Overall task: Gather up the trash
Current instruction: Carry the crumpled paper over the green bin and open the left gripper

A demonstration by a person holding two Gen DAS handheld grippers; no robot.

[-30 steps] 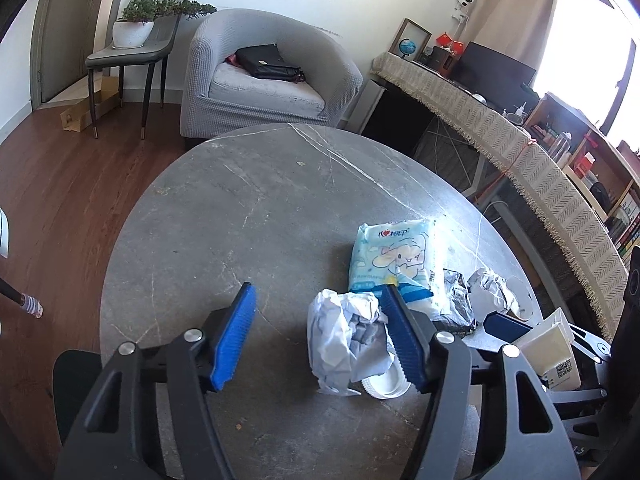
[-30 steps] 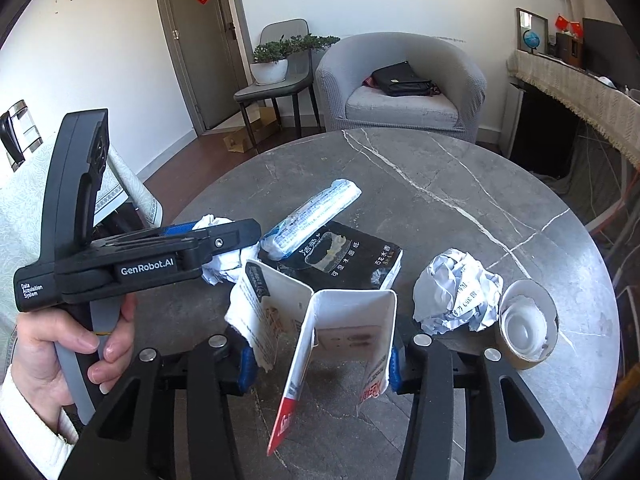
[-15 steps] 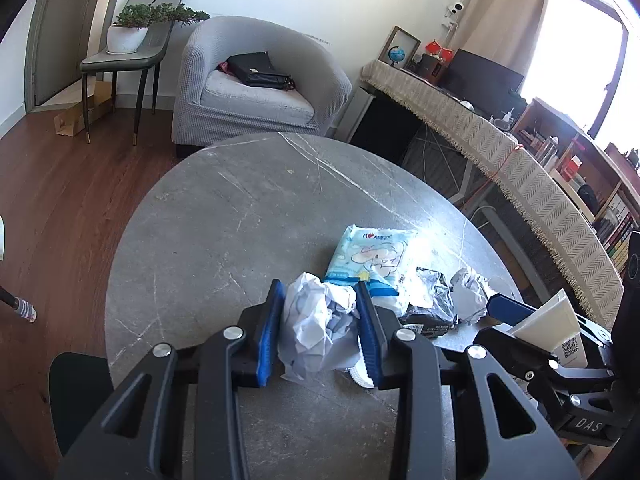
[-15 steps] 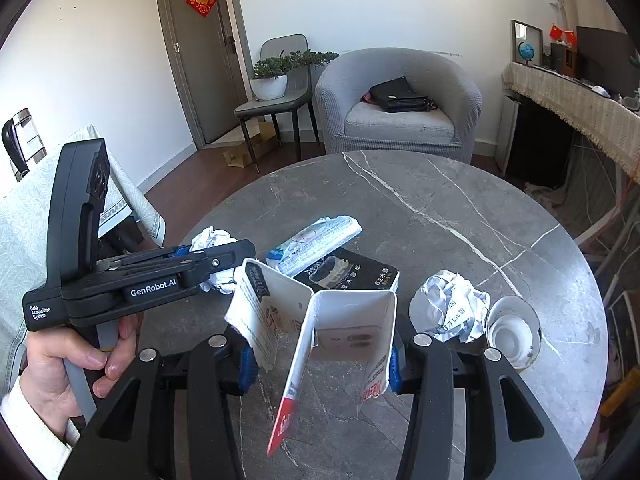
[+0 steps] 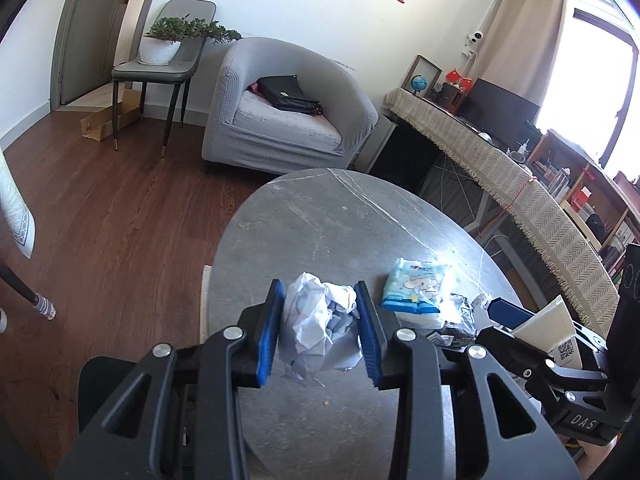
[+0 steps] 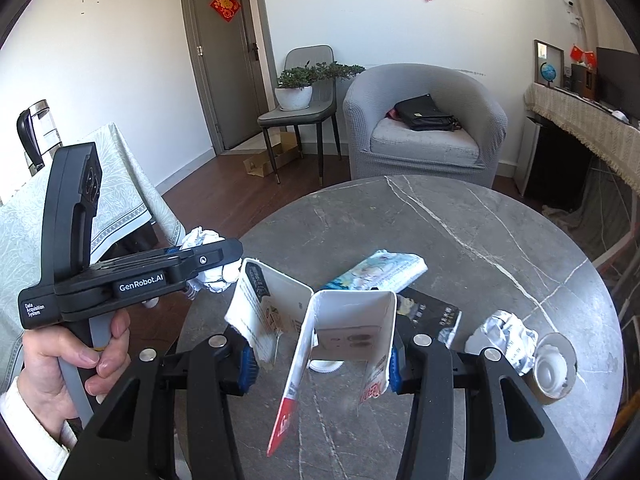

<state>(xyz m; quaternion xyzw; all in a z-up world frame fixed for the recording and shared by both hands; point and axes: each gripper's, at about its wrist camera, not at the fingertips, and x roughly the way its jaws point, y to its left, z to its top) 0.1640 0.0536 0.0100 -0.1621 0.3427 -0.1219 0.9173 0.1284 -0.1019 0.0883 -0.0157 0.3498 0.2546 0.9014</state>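
Observation:
My left gripper [image 5: 318, 286] is shut on a crumpled white paper ball [image 5: 316, 328], held clear above the near-left edge of the round grey marble table [image 5: 320, 220]. In the right wrist view the left gripper [image 6: 216, 256] shows at the left in a person's hand, with the paper ball [image 6: 200, 236] behind it. My right gripper [image 6: 320, 362] is shut on an opened white carton [image 6: 352, 320], lifted over the table [image 6: 480, 240]. On the table lie a blue wipes pack [image 5: 416, 288], a black packet [image 6: 432, 312], another paper ball [image 6: 504, 332] and a paper cup [image 6: 556, 364].
A grey armchair [image 5: 288, 120] with a black bag stands beyond the table. A chair with a potted plant [image 5: 168, 52] is by the door. A cloth-covered table [image 6: 120, 200] stands at the left, and a long desk [image 5: 500, 168] runs along the right.
My left gripper closed on the paper ball and lifted it back toward the table's near-left edge. My right gripper drew back and up, still holding the carton.

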